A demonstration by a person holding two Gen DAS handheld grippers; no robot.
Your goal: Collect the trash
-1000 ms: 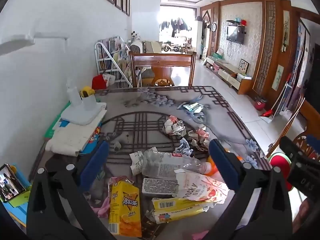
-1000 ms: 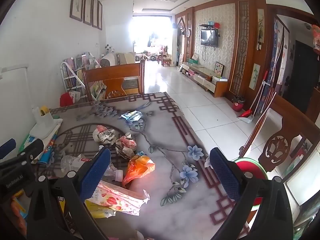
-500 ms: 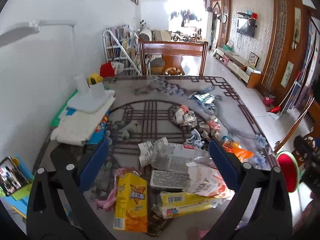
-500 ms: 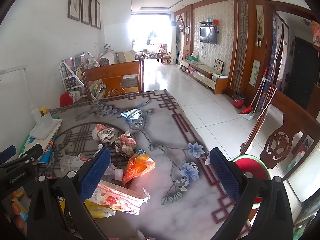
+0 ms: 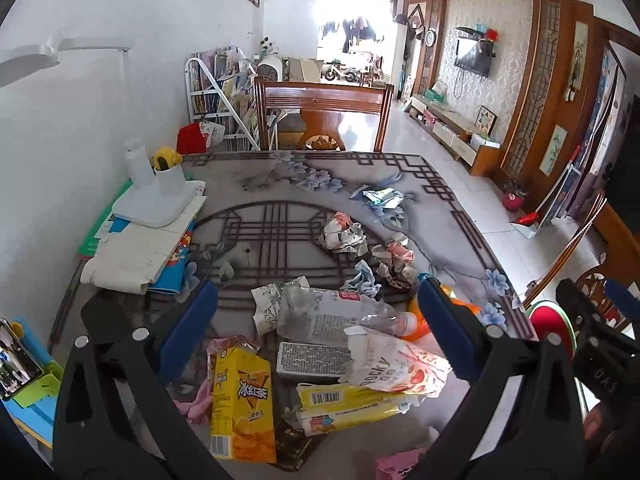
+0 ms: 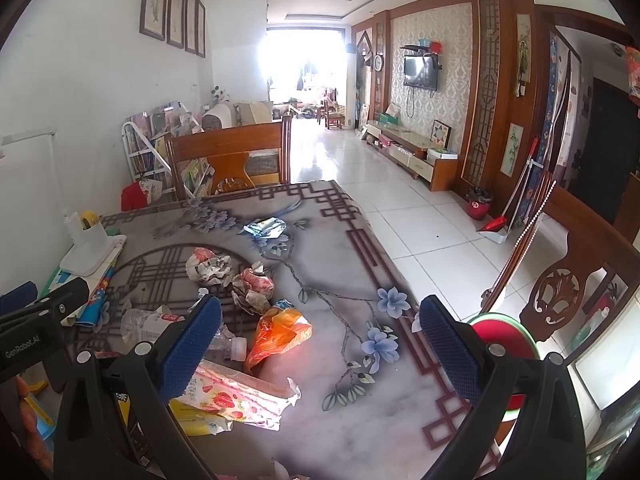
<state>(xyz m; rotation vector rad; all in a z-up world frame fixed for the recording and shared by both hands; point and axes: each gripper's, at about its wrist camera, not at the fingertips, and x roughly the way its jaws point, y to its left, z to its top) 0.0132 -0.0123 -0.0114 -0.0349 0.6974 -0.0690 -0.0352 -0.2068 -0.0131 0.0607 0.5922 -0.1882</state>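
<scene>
Trash is strewn over the patterned table [image 5: 280, 184]: a crushed clear bottle [image 5: 328, 312], a yellow drink carton [image 5: 242, 404], a Pocky wrapper [image 5: 396, 364], a yellow box [image 5: 344, 402], crumpled paper balls [image 5: 344, 234] and an orange bag [image 6: 280, 332]. My left gripper [image 5: 316, 322] hovers open above the near pile, empty. My right gripper [image 6: 320, 340] is open over the table's right part, near the orange bag, holding nothing. The Pocky wrapper [image 6: 236, 396] lies by its left finger. A red bin with a green rim [image 6: 504, 340] stands on the floor beside the table.
A white lamp base [image 5: 154, 204] sits on stacked books at the table's left. A wooden chair [image 5: 322, 116] stands at the far end, another chair [image 6: 568, 292] at the right. A broom and dustpan [image 6: 508, 216] lean by the wall. A phone [image 5: 14, 364] rests at near left.
The left gripper's view has shifted back and slightly right over the pile; the right gripper now shows at its right edge. The right gripper has barely moved. Both stay open.
</scene>
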